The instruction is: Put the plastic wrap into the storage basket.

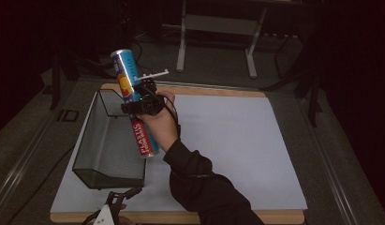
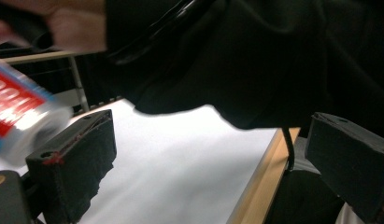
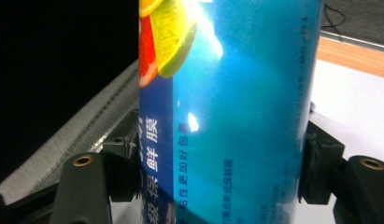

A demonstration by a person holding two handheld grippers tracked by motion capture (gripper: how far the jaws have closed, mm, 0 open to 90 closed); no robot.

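Already the pick-up looks done to me. Going from the biggest thing down: the worktop (image 1: 237, 140) carries a white sheet, and at its left side sits a dark mesh basket (image 1: 108, 145) that looks empty. Above the basket's right edge I hold the tall blue tube (image 1: 134, 105) tilted in the air, clear of the sheet. My right gripper (image 1: 141, 104) is clamped across its middle, both pads pressing the blue wrap. My left gripper (image 1: 113, 206) waits at the near edge, jaws wide with nothing between them. What remains, I judge, is lowering the tube into the basket and letting go.
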